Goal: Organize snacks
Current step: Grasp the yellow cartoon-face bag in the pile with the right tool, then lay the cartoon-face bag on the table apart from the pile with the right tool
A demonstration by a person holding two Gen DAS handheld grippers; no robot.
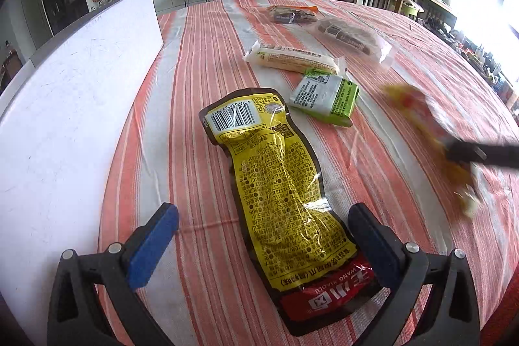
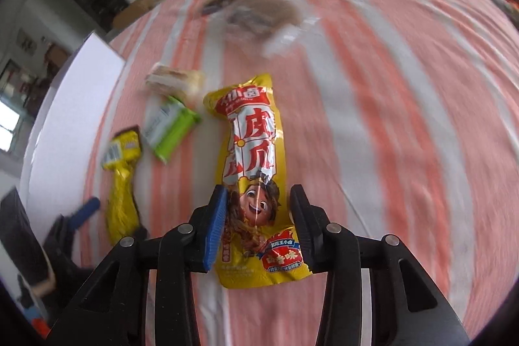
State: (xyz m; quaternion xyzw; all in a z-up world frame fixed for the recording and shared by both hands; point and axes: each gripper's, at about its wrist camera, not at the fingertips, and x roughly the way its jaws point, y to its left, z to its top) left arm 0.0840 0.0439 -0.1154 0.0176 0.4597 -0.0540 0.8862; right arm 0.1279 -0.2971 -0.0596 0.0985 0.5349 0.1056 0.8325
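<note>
Snacks are spread all over a round table under an orange-and-white striped cloth [image 1: 201, 60], with a big flat white board [image 1: 74, 106] lying along its left side. Biggest packet is the long yellow-and-brown foil pouch with a barcode [image 1: 279, 193], face down, right in front of the left gripper [image 1: 266, 242], whose blue-padded jaws are spread wide on either side of the pouch's red end and not pinching it. Next is the yellow cartoon-face snack pouch [image 2: 256, 180], clamped at its lower end between the jaws of the right gripper [image 2: 259, 229]; the left view shows it as a blur over the right side of the table. Further back there's a clear bag with a dark brown roll [image 1: 353, 38], a pale cream wrapped bar [image 1: 292, 57], then a small green-and-white packet [image 1: 327, 99] just beside it. At the far edge sits a little dark-wrapped pack [image 1: 292, 14], too small to read.
</note>
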